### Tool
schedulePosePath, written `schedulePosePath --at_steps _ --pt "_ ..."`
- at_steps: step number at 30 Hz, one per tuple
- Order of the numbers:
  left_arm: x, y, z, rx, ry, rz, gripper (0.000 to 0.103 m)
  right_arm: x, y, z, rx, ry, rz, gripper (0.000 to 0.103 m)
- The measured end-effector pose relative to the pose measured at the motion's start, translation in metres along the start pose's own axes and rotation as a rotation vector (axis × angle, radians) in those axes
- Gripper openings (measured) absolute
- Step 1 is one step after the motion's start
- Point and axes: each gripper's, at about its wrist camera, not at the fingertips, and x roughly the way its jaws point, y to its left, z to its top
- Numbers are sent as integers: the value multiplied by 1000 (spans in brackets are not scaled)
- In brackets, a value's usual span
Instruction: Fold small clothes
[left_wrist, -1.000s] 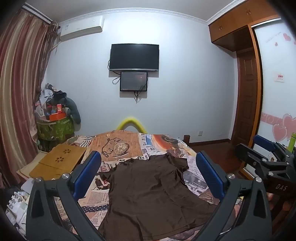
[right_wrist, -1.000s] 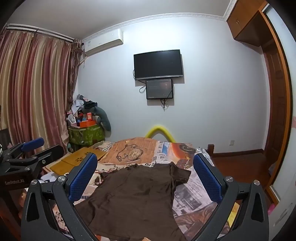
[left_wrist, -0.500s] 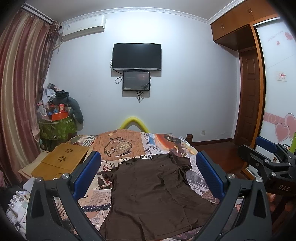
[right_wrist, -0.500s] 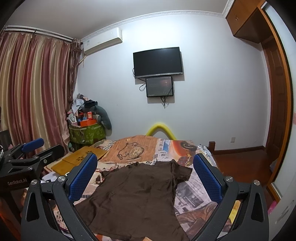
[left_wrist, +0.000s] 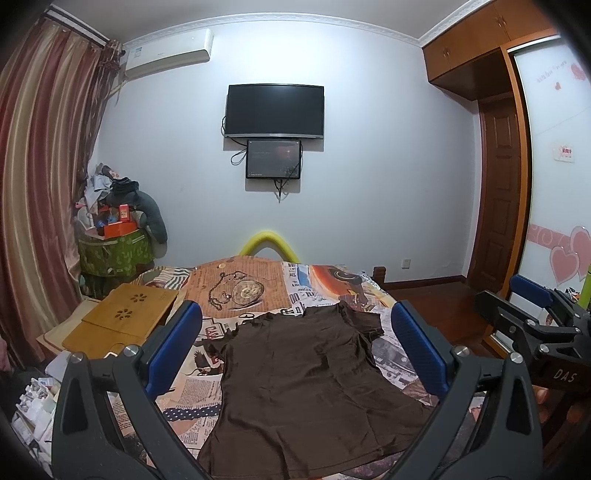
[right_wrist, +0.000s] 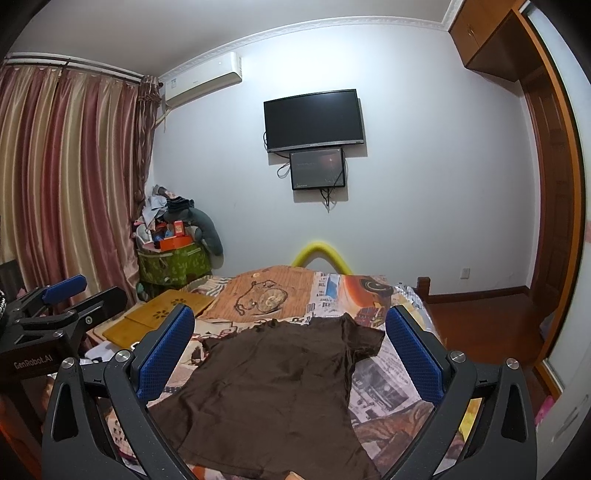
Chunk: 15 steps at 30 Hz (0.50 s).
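A dark brown short-sleeved shirt (left_wrist: 306, 380) lies spread flat on the bed, collar toward the far wall, hem toward me; it also shows in the right wrist view (right_wrist: 273, 387). My left gripper (left_wrist: 295, 328) is open and empty, held above the shirt's near half. My right gripper (right_wrist: 290, 328) is open and empty too, above the shirt. The right gripper shows at the right edge of the left wrist view (left_wrist: 532, 317), and the left gripper shows at the left edge of the right wrist view (right_wrist: 62, 299).
The bed (left_wrist: 243, 288) has a printed newspaper-pattern cover. A wooden lap desk (left_wrist: 122, 321) lies at the bed's left. A green cluttered bin (left_wrist: 114, 251) stands by the curtain. A TV (left_wrist: 275, 110) hangs on the far wall. A wooden door and wardrobe (left_wrist: 495, 206) are at right.
Both views have shifted slightly, with the room sitting a little to the right in the left wrist view. The shirt lies as before and both grippers stay open.
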Motion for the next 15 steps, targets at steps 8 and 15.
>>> schedulePosePath --at_steps 8,15 --pt "-1 1 0 -1 4 0 103 -1 2 -1 -4 6 0 103" --pt "-1 2 1 -2 5 4 103 1 0 0 1 12 0 103"
